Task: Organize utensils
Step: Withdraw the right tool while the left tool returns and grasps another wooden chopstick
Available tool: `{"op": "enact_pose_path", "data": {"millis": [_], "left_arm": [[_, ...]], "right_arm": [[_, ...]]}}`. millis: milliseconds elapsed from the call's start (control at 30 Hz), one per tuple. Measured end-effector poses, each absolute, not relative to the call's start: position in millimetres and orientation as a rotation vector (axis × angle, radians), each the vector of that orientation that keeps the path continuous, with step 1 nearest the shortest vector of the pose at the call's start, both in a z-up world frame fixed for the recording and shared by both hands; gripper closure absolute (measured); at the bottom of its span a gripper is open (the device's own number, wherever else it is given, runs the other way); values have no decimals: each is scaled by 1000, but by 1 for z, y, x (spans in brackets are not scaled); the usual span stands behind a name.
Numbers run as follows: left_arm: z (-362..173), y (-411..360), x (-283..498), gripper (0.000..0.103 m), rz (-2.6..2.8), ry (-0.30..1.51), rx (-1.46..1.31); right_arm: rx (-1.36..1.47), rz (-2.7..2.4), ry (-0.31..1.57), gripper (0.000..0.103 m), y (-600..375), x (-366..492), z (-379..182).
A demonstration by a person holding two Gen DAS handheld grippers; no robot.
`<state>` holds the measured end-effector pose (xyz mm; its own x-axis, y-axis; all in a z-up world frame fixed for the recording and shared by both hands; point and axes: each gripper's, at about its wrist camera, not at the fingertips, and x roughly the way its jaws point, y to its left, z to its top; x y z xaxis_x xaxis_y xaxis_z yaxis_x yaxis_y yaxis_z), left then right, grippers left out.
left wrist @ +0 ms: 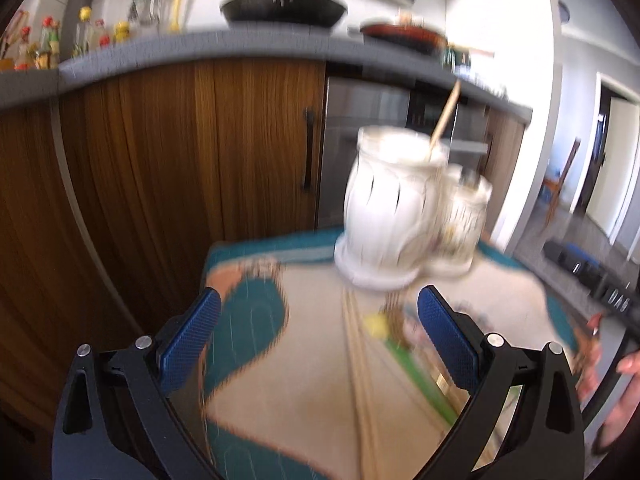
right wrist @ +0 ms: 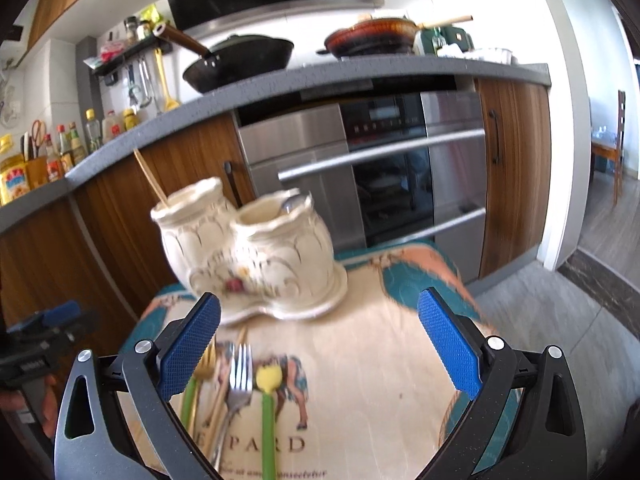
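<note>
Currently both my left gripper (left wrist: 319,338) and right gripper (right wrist: 319,338) stand released, nothing between the pads. Loose utensils lie lower centre: a steel fork (right wrist: 239,376), a yellow-tipped green pick (right wrist: 267,400), probably wooden chopsticks (left wrist: 358,360). Risk: a low sweep scatters them, or clips the cream ceramic twin-pot holder (right wrist: 248,248) mid-frame.

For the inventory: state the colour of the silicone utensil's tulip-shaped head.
Yellow head on a green handle; clearest in the right wrist view.

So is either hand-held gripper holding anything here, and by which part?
Nothing is held. The left hand-held gripper and right hand-held gripper both stand open and empty above the utensils.
</note>
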<state>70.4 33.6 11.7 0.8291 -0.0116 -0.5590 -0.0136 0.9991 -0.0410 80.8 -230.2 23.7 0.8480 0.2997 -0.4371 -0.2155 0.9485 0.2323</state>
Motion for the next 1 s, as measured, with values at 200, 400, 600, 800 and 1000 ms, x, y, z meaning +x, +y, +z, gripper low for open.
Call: {"op": "enact_pose_path", "data": {"millis": [200, 400, 600, 800, 1000], "left_arm": [[-25, 33, 81, 10, 11, 743, 19], [-48, 27, 92, 36, -48, 855, 36], [-53, 19, 101, 47, -59, 894, 75], [-53, 8, 122, 55, -99, 978, 140], [-47, 1, 139, 91, -161, 1089, 176]], "right_arm": [[137, 282, 534, 5, -224, 77, 9], [126, 286, 541, 5, -222, 80, 6], [137, 296, 554, 5, -224, 83, 5], [138, 301, 554, 5, -225, 84, 6], [126, 313, 548, 5, -223, 83, 7]]}}
